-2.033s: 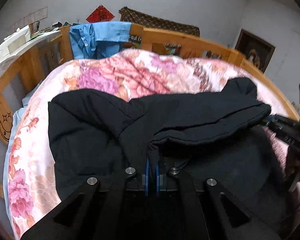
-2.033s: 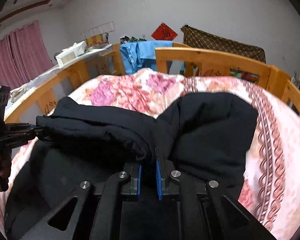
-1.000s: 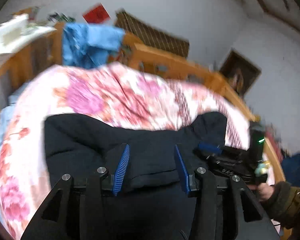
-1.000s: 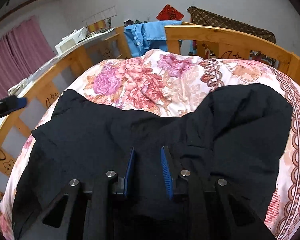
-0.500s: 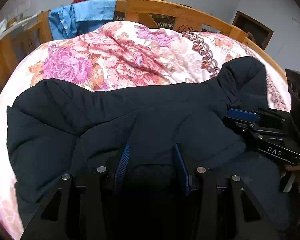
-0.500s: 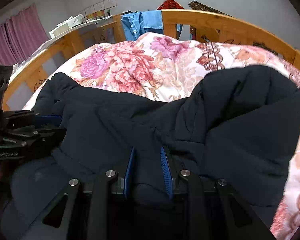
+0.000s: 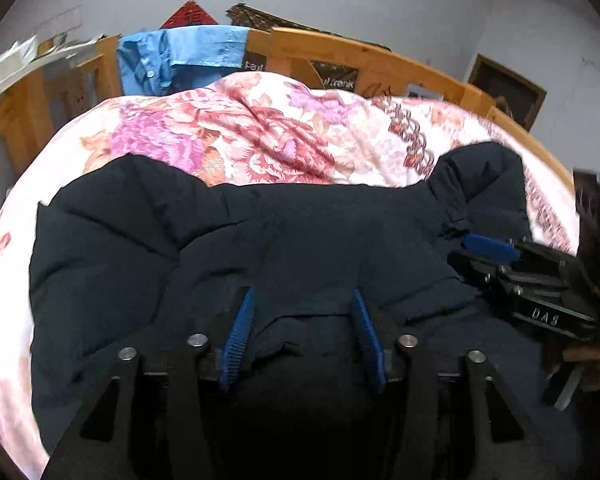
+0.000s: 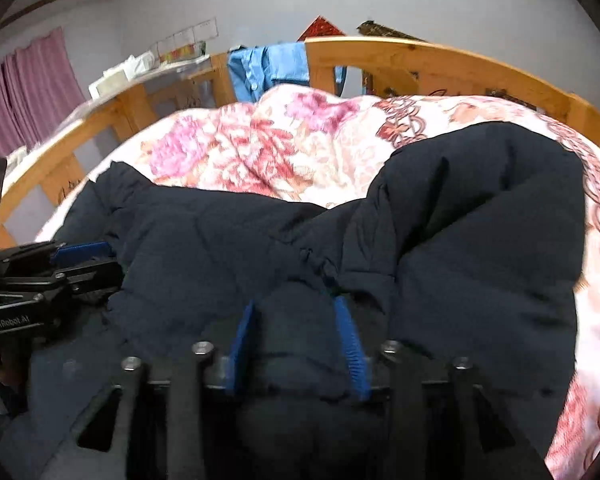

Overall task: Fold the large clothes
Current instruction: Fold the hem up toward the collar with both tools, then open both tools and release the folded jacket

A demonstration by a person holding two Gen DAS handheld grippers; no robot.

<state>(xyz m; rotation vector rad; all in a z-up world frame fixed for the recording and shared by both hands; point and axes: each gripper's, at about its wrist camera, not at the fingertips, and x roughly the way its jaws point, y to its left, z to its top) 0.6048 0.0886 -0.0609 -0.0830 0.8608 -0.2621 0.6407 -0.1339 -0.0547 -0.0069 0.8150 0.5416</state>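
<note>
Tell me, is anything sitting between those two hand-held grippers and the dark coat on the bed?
Nothing visible is. The left hand-held gripper and the right hand-held gripper are both open right over the coat, its fabric bulging between their blue pads. Only the flowered quilt lies beyond.

Jacket (image 7: 300,240): dark navy, plain. Quilt (image 7: 260,136): white ground, pink and red flowers, brown scroll border at right. Bed rail (image 8: 420,52): orange wood. Far shirt (image 7: 180,56): blue. Curtain (image 8: 32,92), left: pink. Claw pads (image 7: 238,336): blue.
</note>
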